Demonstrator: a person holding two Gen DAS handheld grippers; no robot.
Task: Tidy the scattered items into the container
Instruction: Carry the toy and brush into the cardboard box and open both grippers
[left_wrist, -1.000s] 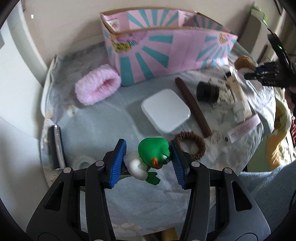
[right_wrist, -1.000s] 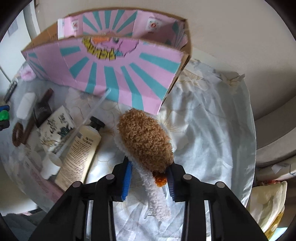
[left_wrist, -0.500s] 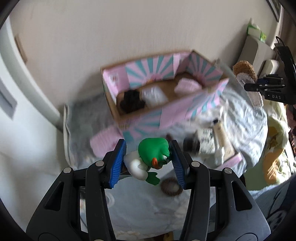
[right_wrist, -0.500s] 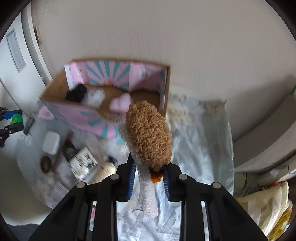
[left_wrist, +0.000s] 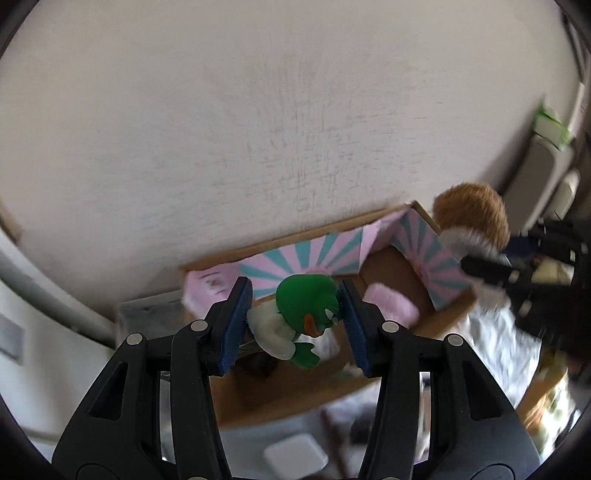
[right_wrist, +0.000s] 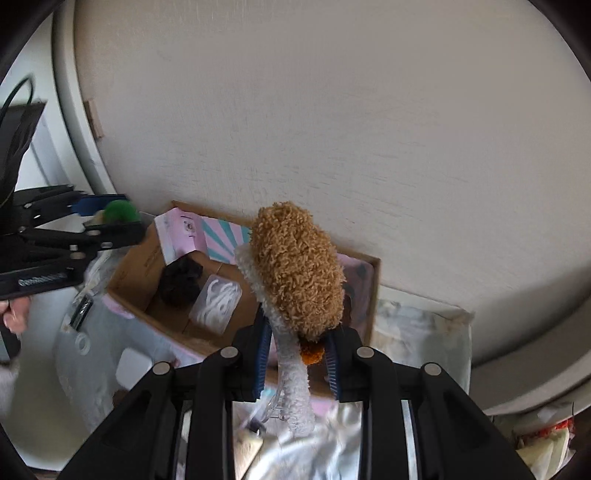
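Note:
My left gripper (left_wrist: 295, 306) is shut on a green-and-white toy bird (left_wrist: 306, 306) and holds it above the left part of the pink-and-teal cardboard box (left_wrist: 332, 254). My right gripper (right_wrist: 295, 354) is shut on a fuzzy brown-and-white plush clip (right_wrist: 299, 269), which hangs over the box's right end (right_wrist: 373, 295). Inside the box lie a black bundle (right_wrist: 181, 280), a clear packet of white cord (right_wrist: 216, 301) and a pink fluffy piece (left_wrist: 391, 302). Each gripper shows in the other's view: the left one (right_wrist: 110, 216) with the green toy, the right one (left_wrist: 487, 269) with the plush.
The box stands against a pale wall on a cloth-covered table (right_wrist: 417, 332). In front of it lie a white square case (left_wrist: 295, 456), a brown stick (left_wrist: 332, 435), a dark flat device (right_wrist: 81, 314) and a clear ring (right_wrist: 82, 343). A person's hand (right_wrist: 16, 314) holds the left gripper.
Both grippers have risen from the table with their items and moved over the box, which I now see from above. The plush clip was lifted off the cloth.

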